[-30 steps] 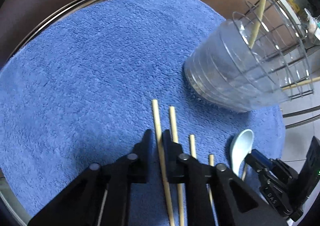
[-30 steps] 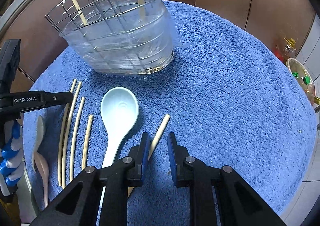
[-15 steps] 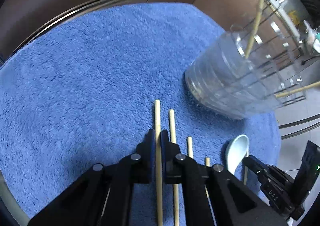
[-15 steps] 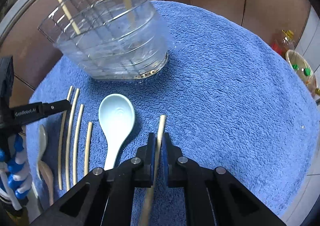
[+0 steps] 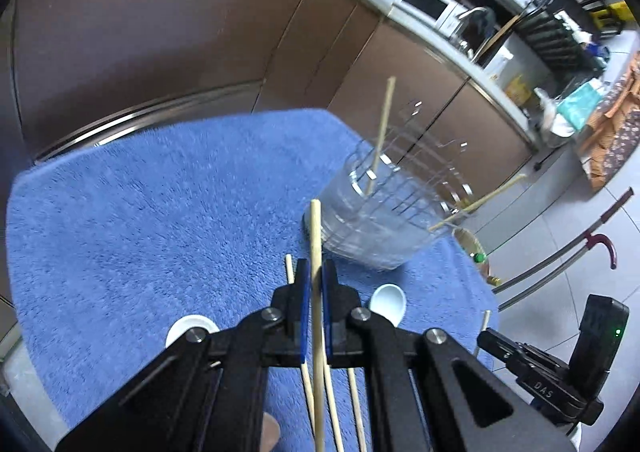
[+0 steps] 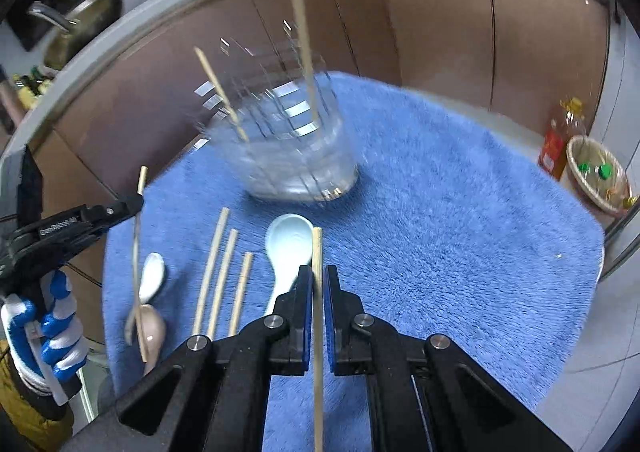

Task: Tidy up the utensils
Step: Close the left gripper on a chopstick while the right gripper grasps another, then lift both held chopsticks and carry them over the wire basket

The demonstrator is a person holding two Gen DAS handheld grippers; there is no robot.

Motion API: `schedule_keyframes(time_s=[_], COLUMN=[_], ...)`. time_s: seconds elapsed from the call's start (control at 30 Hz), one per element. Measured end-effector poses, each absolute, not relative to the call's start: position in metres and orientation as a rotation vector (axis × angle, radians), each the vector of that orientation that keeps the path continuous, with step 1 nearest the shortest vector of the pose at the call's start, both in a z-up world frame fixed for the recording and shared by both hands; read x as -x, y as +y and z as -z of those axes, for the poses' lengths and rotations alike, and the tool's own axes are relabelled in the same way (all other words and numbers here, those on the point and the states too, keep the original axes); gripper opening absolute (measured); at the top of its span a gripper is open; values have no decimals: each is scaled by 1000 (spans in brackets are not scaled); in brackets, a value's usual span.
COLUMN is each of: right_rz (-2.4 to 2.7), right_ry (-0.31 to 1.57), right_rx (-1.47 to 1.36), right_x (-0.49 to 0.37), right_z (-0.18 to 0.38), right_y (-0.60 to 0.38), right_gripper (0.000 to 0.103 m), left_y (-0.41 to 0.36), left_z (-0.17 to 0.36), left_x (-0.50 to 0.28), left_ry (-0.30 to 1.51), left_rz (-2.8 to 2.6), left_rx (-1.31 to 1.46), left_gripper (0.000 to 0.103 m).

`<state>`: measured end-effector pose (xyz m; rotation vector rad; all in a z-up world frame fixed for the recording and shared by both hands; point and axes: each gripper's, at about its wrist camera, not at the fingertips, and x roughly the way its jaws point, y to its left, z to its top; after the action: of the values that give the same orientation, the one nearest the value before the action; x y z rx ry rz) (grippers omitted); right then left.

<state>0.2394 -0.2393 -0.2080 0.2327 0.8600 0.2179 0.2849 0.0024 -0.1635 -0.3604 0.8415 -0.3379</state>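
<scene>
Both slim wooden chopsticks now lifted off fluffy towel.

On the desk lies a towel, and the clear utensil holder stands on it toward the far side with two chopsticks standing in it. In front of the holder a soup spoon lies on the towel. To its left three chopsticks lie side by side, and further left two smaller spoons lie near the towel's edge.
</scene>
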Motion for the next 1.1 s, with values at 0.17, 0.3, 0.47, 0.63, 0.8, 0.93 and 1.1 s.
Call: schedule_keyframes(time_s=[0.17,0.3,0.47,0.63,0.8,0.93,1.1], right_rz=[-233,-243,-253,-263,-286,-307,-321], right_ry=[777,727,668,602,524,437,298], right_rx=[-238,-238,-225,-222,-217,-218,-225], right_x=[-211,-185,-165,-158,-170,-182,-209], right_z=[189,176,158,137,109,81,47], right_y=[-242,-240,-238,-237,-236,-236,-237], right_gripper=[6,6,6,6,6,6,6], left_y=[12,15,19,21,18,9,-9], left_z=[148,139,121,100,70,36,-2], left_x=[-258,-237,-214,-211,-226,-249,-287], left_ry=[783,742,675,628,565,485,349], left_rz=[356,388,408,398,388,366,333], left_rx=[366,376,372,385,391,390,396], left_gripper=[5,5,5,5,5,5,5])
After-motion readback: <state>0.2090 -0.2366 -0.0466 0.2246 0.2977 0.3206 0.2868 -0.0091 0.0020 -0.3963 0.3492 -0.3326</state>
